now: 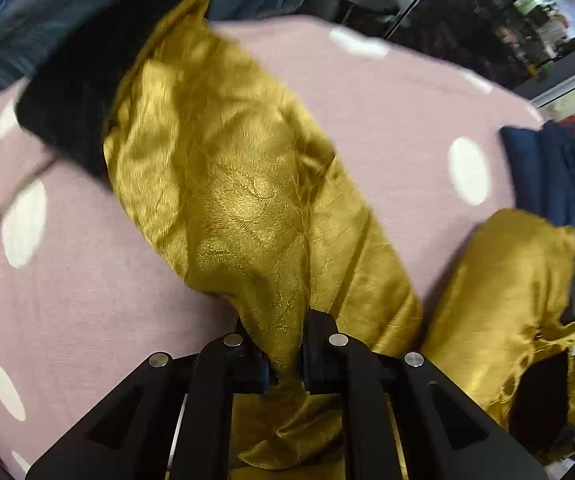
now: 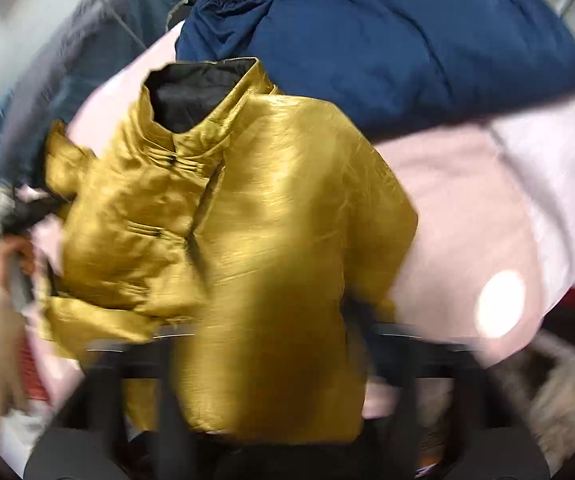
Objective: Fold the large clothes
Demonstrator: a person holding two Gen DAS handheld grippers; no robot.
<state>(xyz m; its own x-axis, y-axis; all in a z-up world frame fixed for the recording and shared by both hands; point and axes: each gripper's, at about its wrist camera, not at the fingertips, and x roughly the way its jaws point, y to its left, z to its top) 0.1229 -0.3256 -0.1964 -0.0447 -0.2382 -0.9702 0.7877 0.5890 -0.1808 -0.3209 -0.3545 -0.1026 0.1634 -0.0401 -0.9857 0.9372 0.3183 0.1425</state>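
Bright, even light; fisheye-bent edges; right wrist view heavily motion-blurred, left sharper.

Blurred gold jacket on pink spotted cloth, navy garment behind

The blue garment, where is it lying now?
The blue garment lies at the far side of the pink sheet, behind the gold jacket; it is at the right edge in the left view.

The place looks like a bedroom in a home: a pink sheet with white dots covers a soft, bed-like surface, garments lie piled on it, among them a navy garment, and blue-grey bedding is heaped behind.
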